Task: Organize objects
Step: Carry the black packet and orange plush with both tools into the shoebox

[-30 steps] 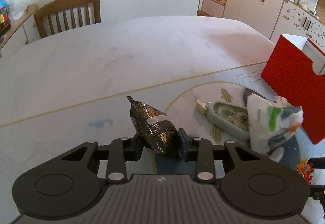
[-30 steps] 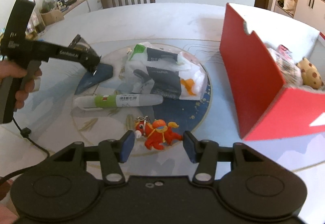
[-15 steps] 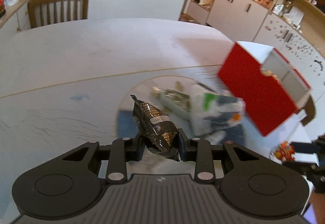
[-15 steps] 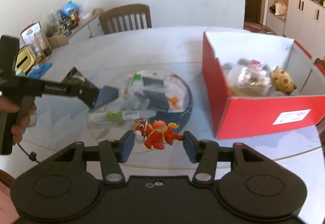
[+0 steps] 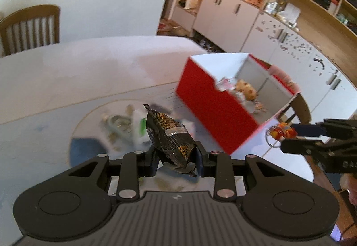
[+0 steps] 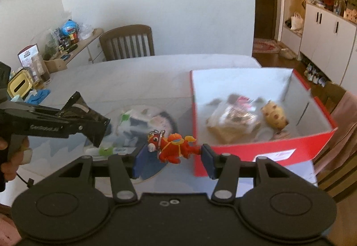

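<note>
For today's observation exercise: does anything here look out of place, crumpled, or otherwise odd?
Yes. The black packet clamped in the left hand-held gripper is crumpled and sticks up at a tilt. The horse keychain in the right hand-held gripper lies sideways in the air beside the red box, not in it. Several items are left on the table.

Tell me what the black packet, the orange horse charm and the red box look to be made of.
Black packet: thin foil or plastic film, glossy; it crinkles and glints, with a serrated edge. Orange horse charm: likely soft rubber or moulded plastic, matte, with rounded shapes and a metal ring. Red box: probably cardboard, with thin flat walls, red outside and white inside.
</note>
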Motion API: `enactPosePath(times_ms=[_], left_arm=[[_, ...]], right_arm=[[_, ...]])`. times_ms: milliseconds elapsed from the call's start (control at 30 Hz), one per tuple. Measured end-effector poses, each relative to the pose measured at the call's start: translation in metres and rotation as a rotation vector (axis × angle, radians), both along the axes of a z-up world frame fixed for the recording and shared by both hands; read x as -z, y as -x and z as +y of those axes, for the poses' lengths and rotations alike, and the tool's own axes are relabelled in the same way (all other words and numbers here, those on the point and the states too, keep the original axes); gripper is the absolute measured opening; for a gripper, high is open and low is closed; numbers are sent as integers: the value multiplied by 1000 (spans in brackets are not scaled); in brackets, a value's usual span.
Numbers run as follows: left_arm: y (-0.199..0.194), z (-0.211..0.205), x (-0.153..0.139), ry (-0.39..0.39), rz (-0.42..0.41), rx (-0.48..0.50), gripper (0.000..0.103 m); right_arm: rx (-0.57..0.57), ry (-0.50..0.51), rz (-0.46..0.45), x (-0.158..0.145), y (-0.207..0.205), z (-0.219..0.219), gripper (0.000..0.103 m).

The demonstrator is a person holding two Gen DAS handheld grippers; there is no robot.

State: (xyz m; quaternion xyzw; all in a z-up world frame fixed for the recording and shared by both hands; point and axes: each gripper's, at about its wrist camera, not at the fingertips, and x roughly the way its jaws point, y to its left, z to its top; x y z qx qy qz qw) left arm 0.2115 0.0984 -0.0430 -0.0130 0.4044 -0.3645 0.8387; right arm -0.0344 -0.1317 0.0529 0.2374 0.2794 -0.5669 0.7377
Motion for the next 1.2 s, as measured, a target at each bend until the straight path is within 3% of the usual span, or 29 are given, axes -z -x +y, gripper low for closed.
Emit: enactPosePath(times_ms=[367,633,967,1200], left_arm=[[14,-73,-27,12,-46,92,31],[19,-129,-35,-17,-80,157,31],[2,-195,-28,-65,-43,202,31],[-15,-239,-11,-120,39,208,31]], right_arm=[[55,46,19,-15,65,-22,52],[92,46,44,-8,107,-43,52],[119,15,49,4,144,-81,52],[136,-51,59,23,165,-110,52]])
